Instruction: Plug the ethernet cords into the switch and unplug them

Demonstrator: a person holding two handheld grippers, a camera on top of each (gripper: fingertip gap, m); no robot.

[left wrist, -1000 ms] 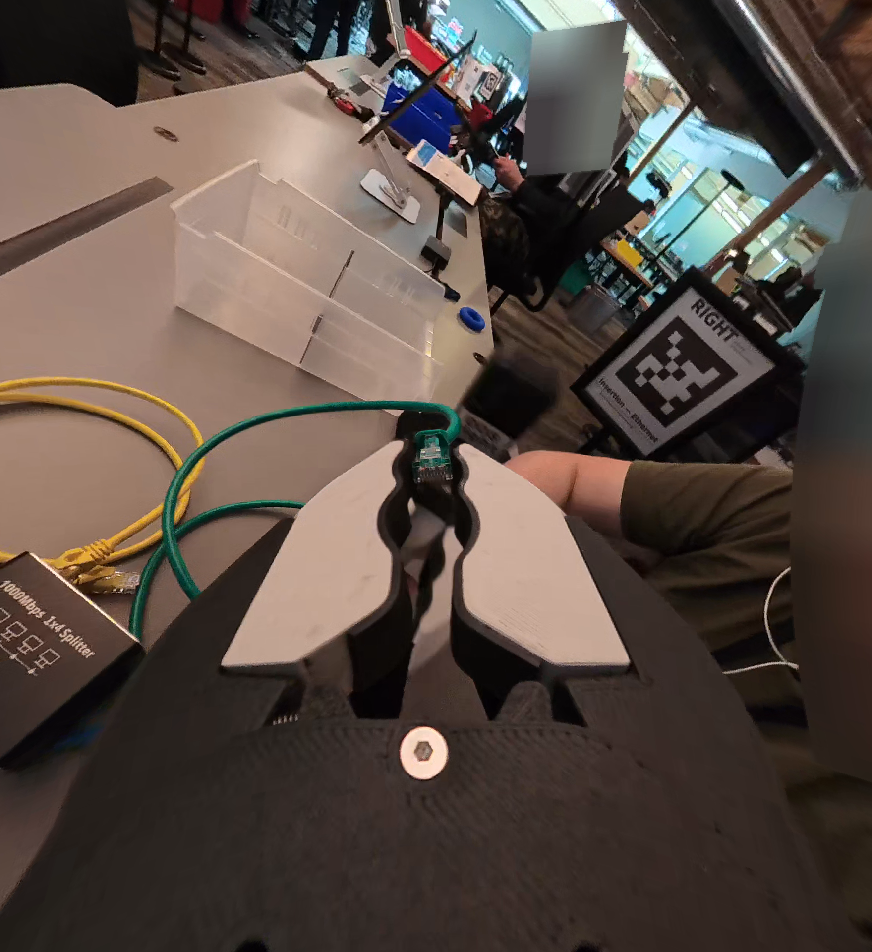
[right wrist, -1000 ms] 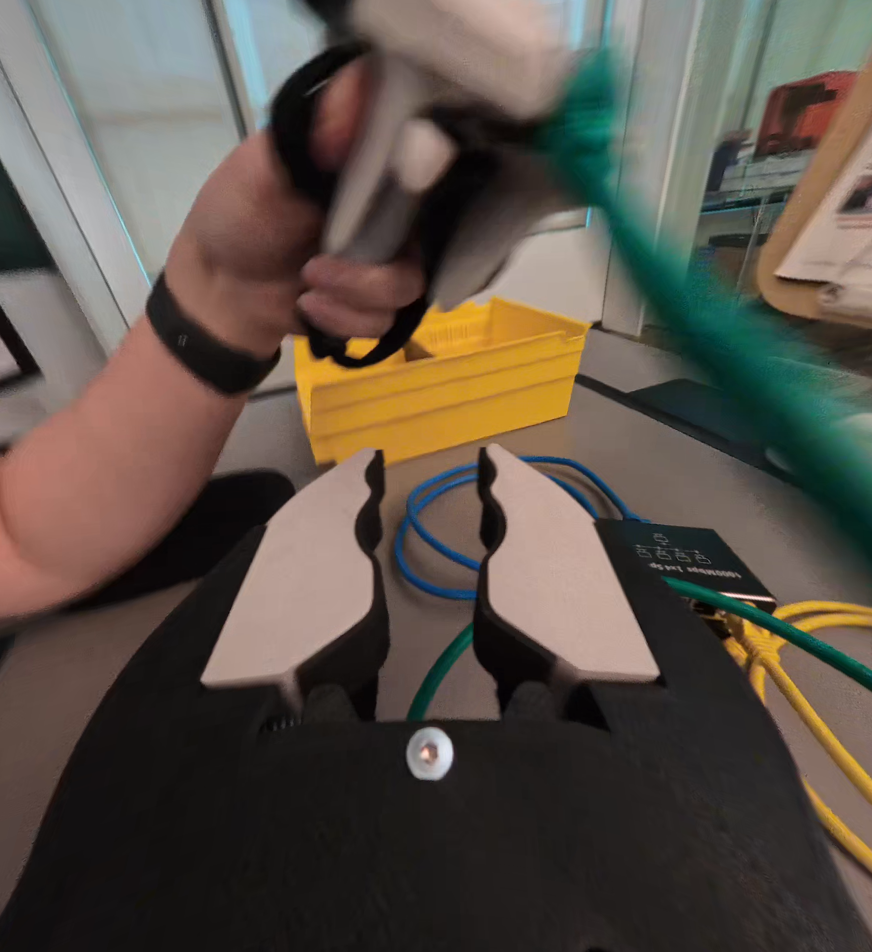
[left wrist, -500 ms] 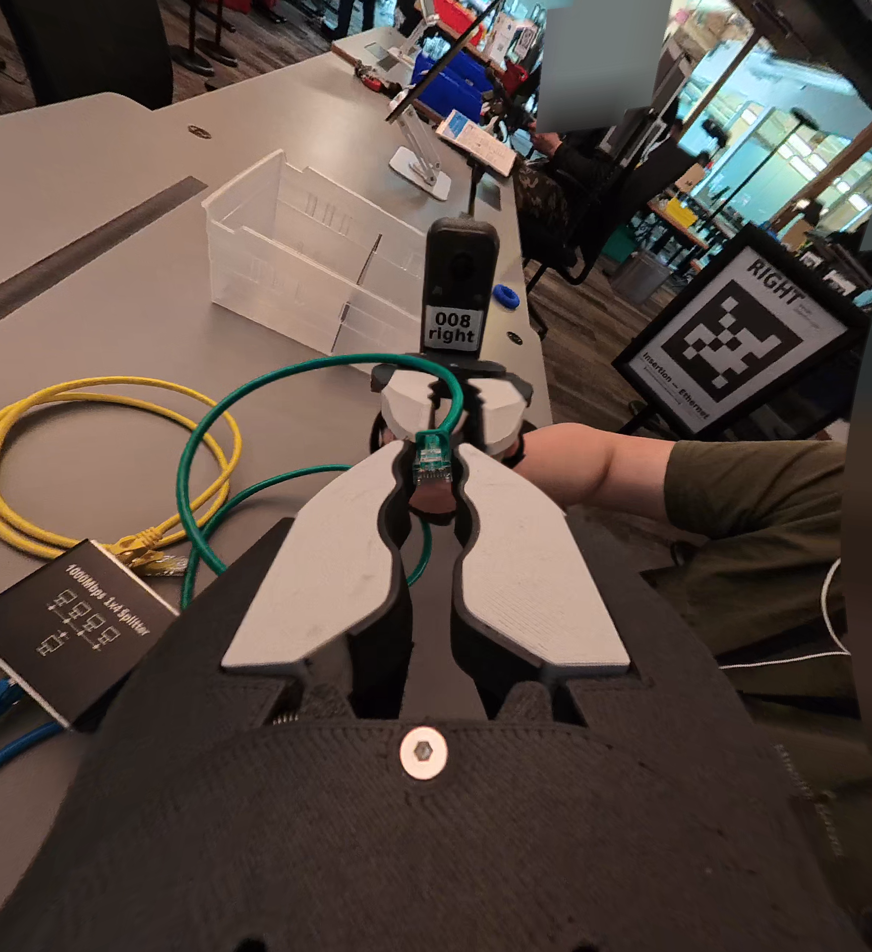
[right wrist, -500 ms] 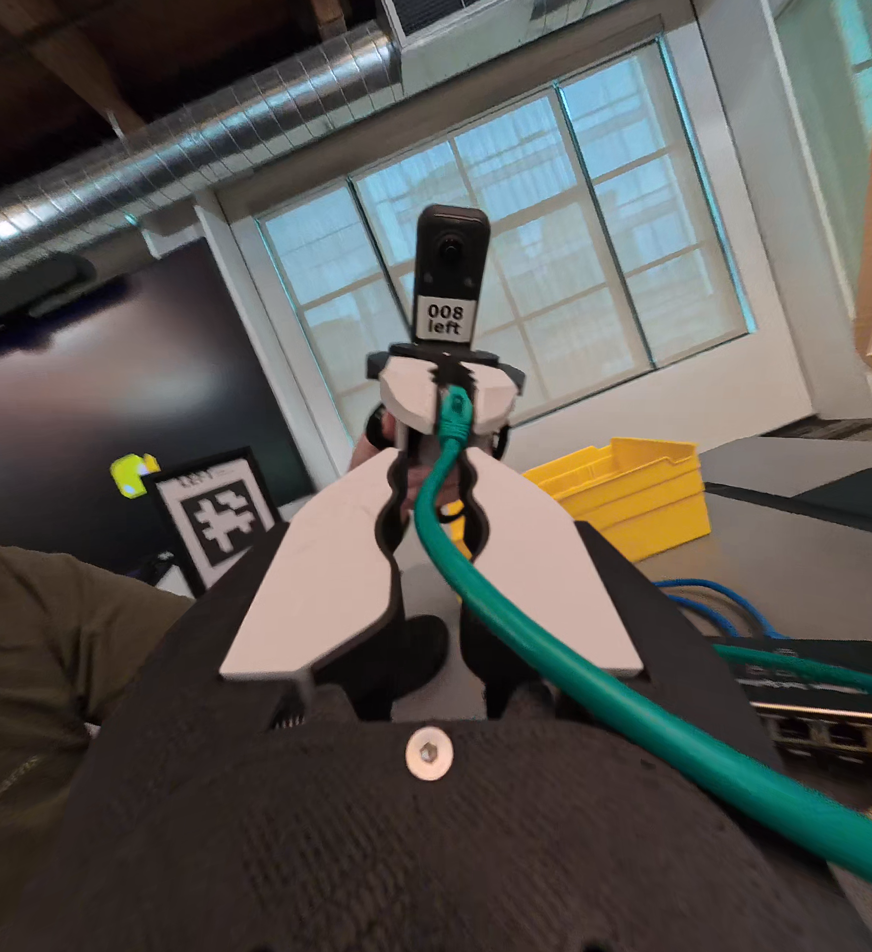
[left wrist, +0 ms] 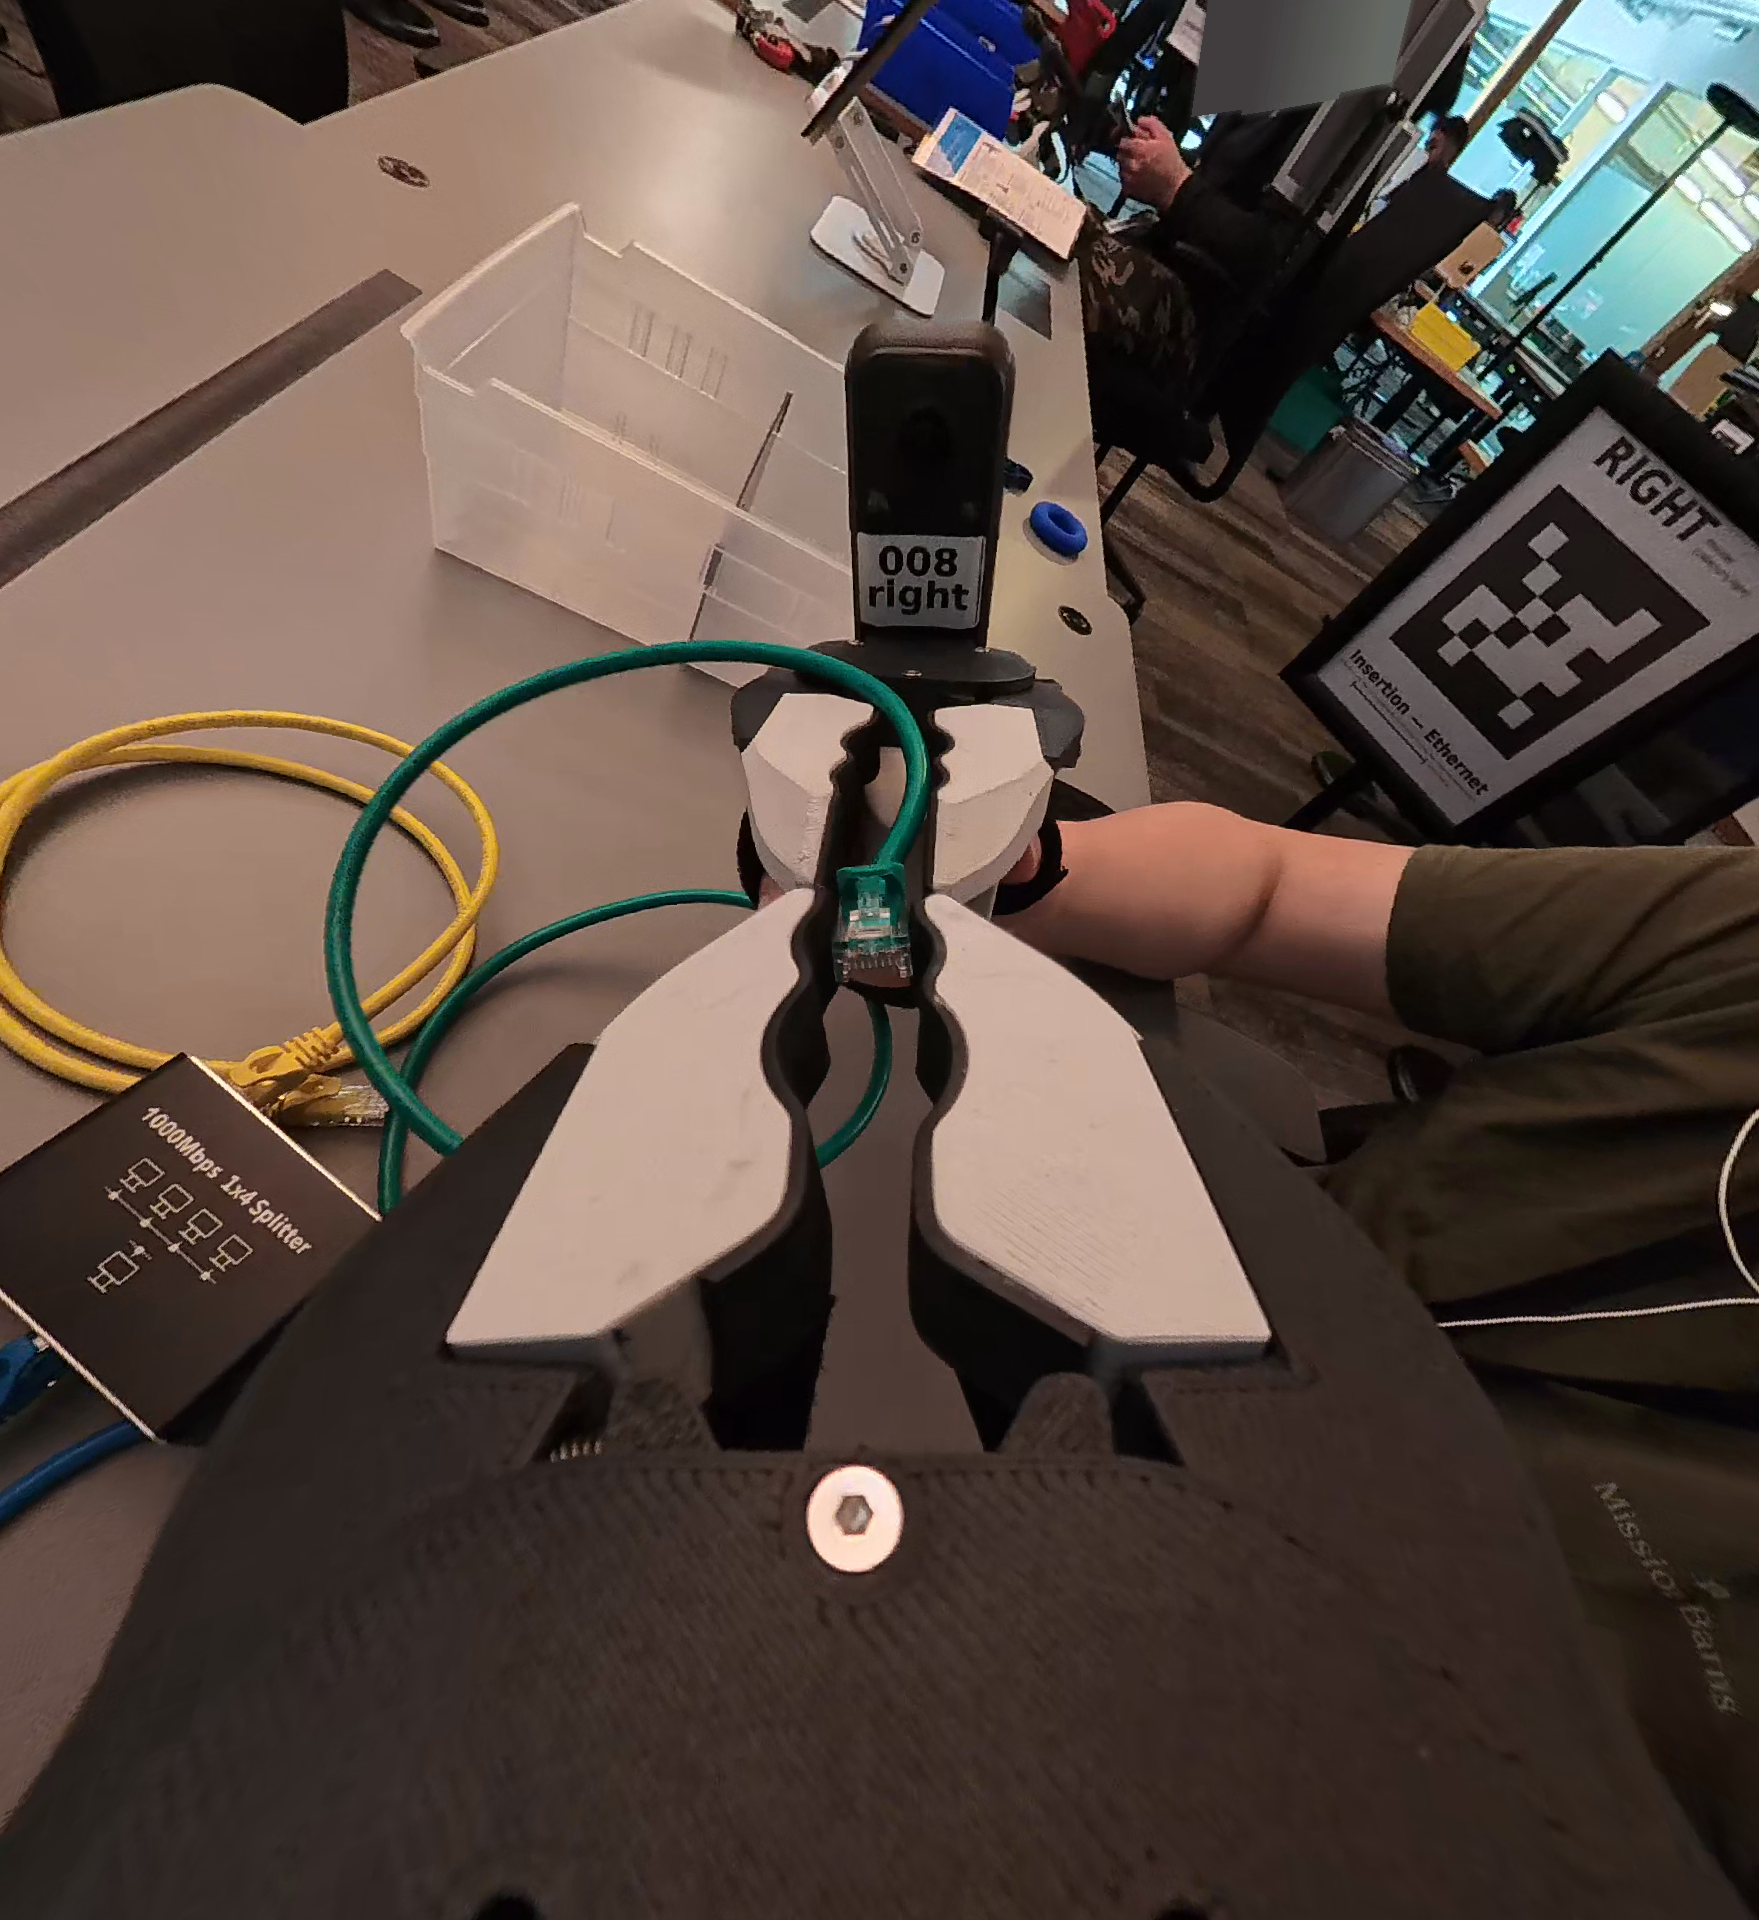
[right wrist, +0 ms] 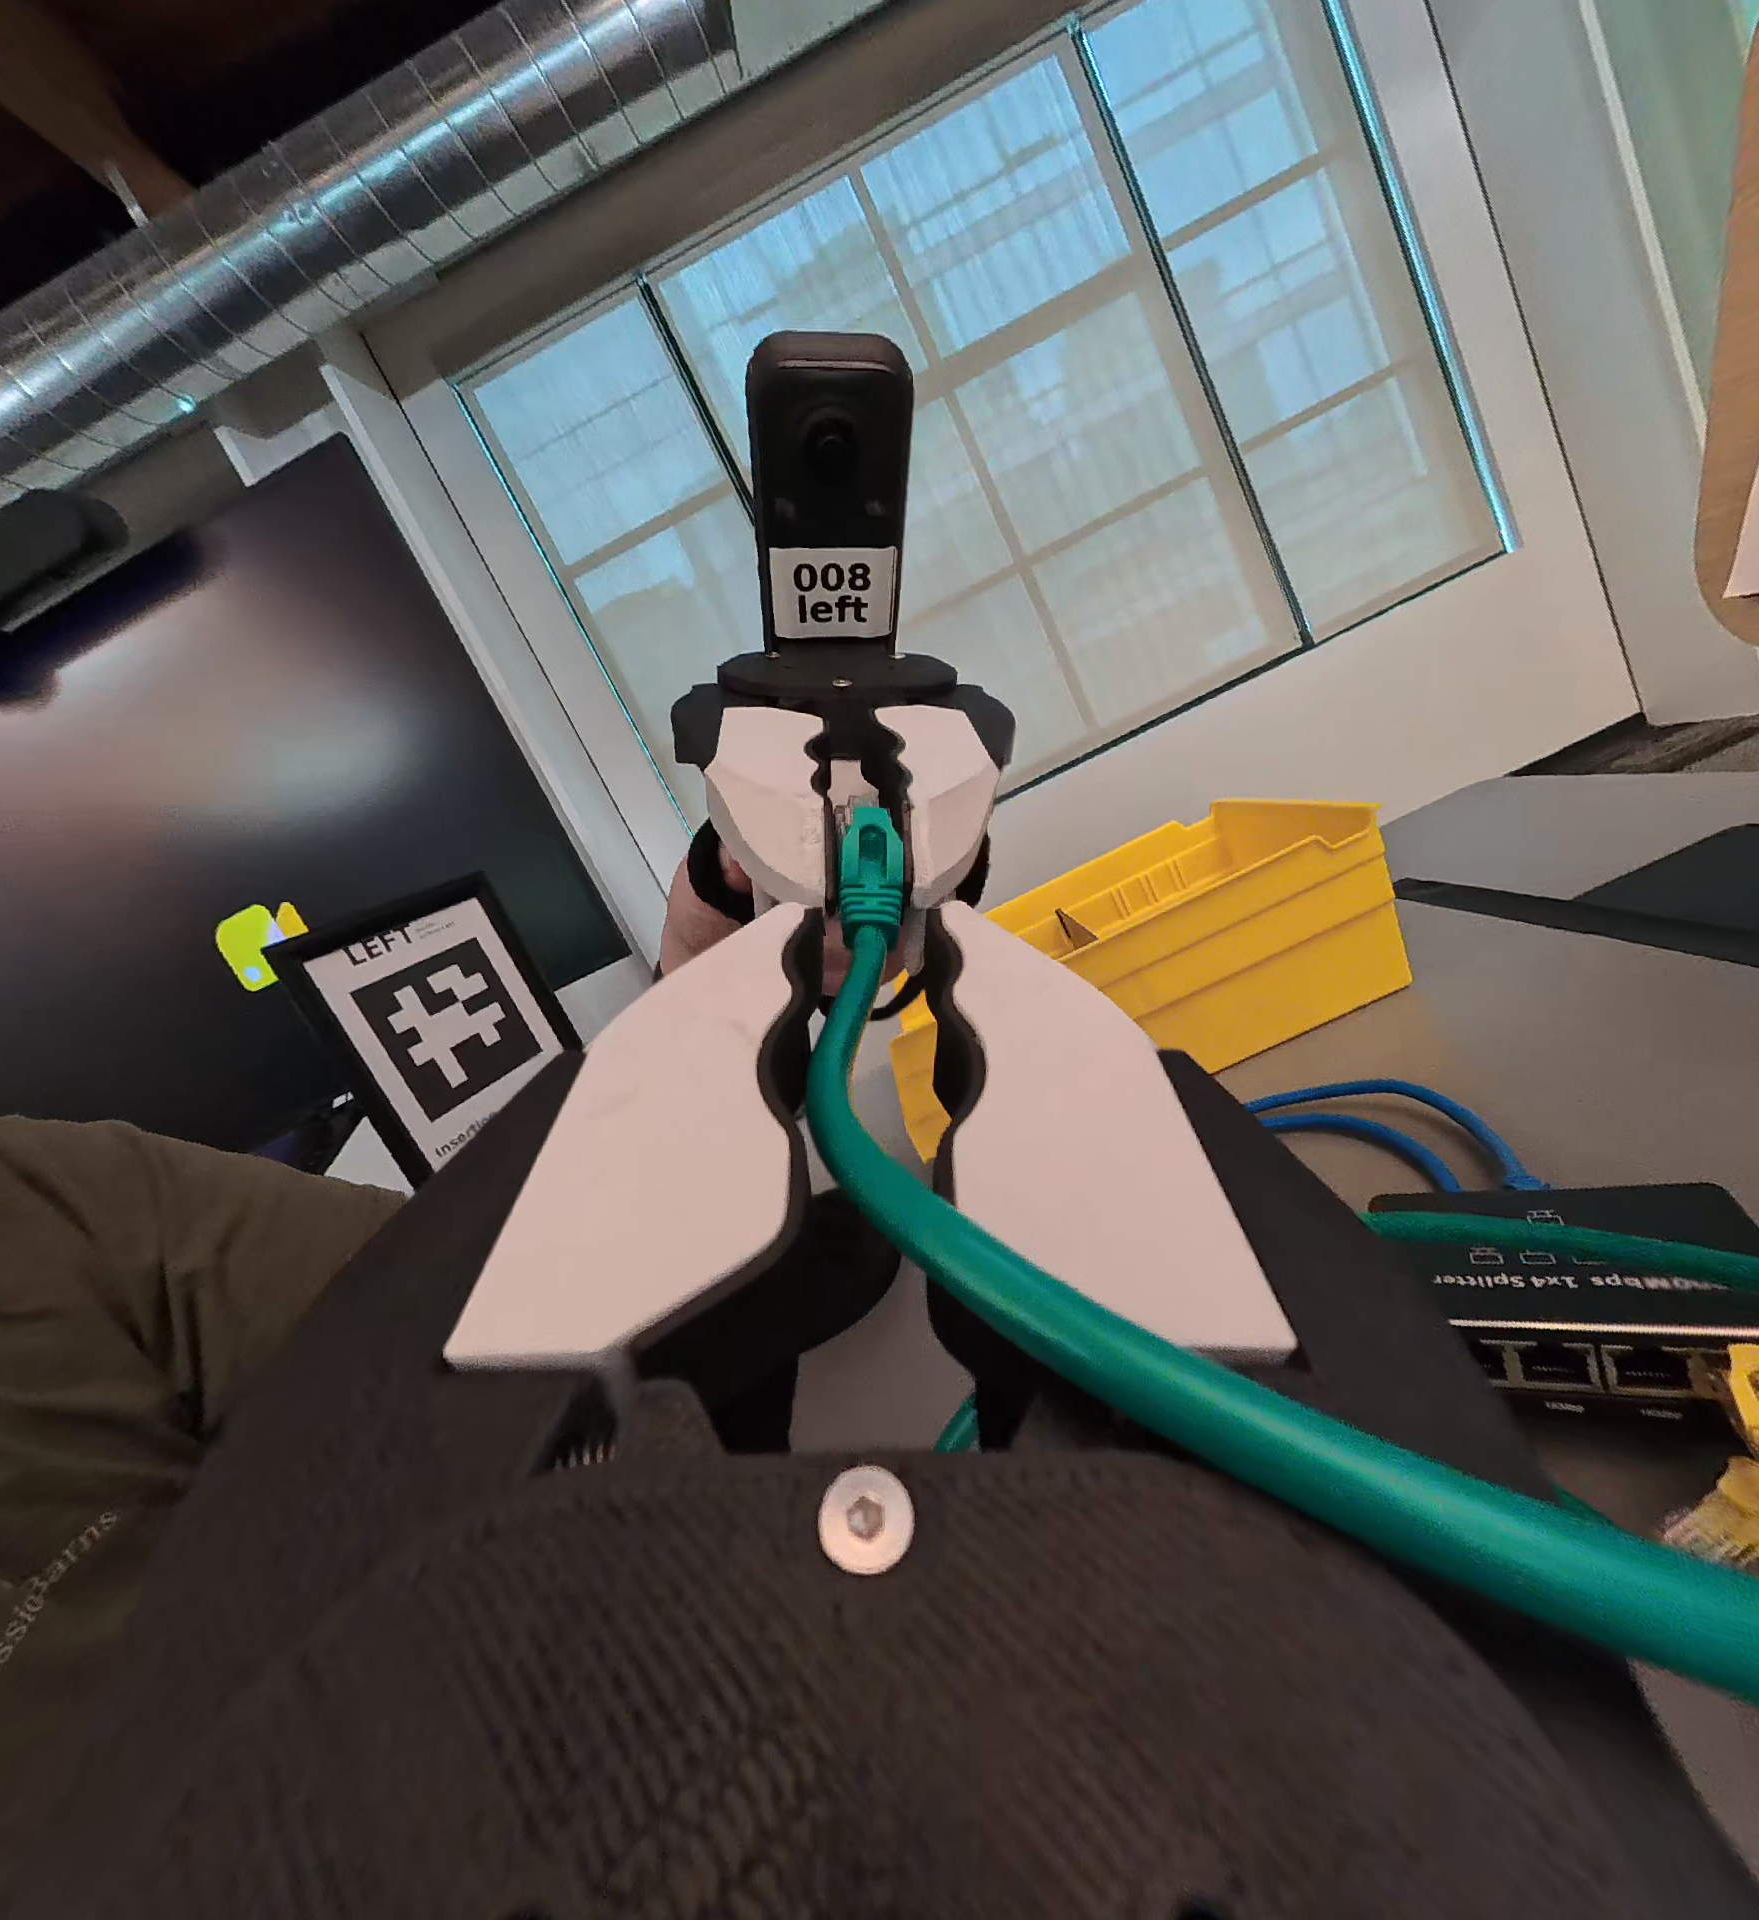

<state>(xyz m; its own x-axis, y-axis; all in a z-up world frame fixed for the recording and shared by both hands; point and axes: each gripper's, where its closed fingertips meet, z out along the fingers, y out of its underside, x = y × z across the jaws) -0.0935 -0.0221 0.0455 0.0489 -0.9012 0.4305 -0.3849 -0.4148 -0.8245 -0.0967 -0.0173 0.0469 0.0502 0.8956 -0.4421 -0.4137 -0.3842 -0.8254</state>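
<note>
The left gripper (left wrist: 873, 940) pinches the green ethernet cord's clear plug (left wrist: 870, 925) mid-air, facing the right gripper (right wrist: 870, 920), whose fingers straddle the cord without gripping; regrip squarely before aiming at the black metal switch (right wrist: 1623, 1304).

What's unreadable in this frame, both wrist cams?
- Right wrist view: whether the right tongs actually pinch the green cord; contact unclear.
- Right wrist view: switch's rightmost ports, cut off by the edge.
- Left wrist view: green cord's other end, hidden behind left tongs.
</note>
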